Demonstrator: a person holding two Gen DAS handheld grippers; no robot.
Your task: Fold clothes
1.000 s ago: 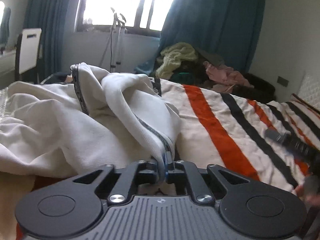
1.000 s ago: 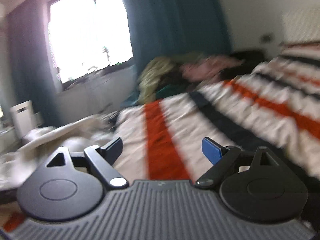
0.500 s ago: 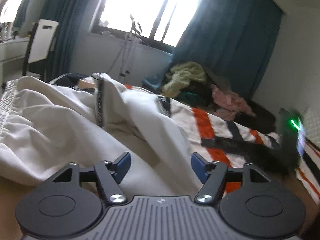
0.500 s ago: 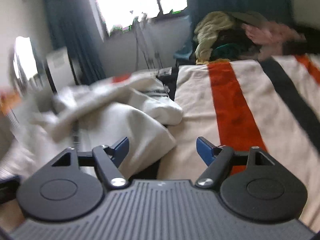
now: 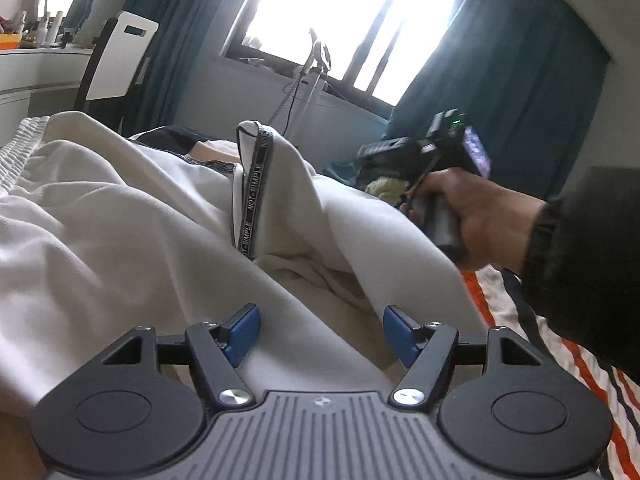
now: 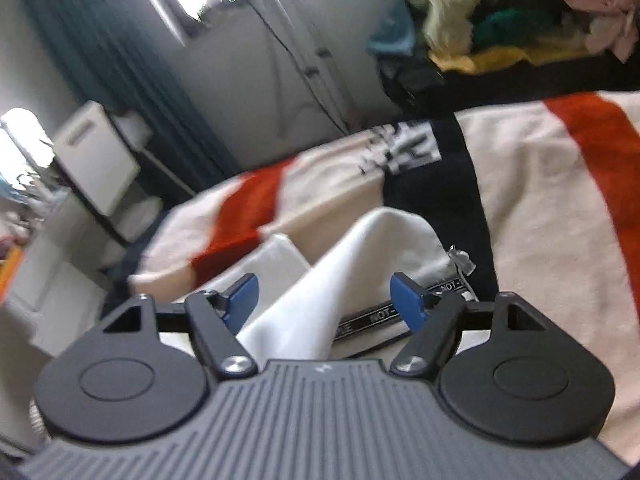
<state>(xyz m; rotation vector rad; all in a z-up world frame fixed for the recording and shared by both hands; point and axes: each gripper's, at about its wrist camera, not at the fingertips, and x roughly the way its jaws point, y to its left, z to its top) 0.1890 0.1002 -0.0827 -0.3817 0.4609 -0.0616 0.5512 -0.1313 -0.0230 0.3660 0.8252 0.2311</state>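
Note:
A cream-white garment (image 5: 132, 240) with a black "NOT-SIMPLE" lettered band (image 5: 256, 184) lies crumpled on the striped bed. My left gripper (image 5: 322, 334) is open and empty just above its near fold. My right gripper (image 6: 324, 300) is open; a raised white fold (image 6: 320, 300) of the same garment stands between its fingers, not clamped. The black band (image 6: 376, 316) runs under the right finger. In the left wrist view the right gripper (image 5: 424, 152) shows in a hand over the garment's far side.
The bed cover (image 6: 552, 200) has orange, black and cream stripes. A pile of mixed clothes (image 6: 500, 12) sits at the bed's far end below the window. A white chair (image 5: 116, 60) and a dresser (image 5: 36, 76) stand at the left. Dark blue curtains (image 5: 500, 92) flank the window.
My left gripper let go of the garment's edge and opened, then pulled back. My right gripper swung left across the bed and now hovers over a raised fold of the garment.

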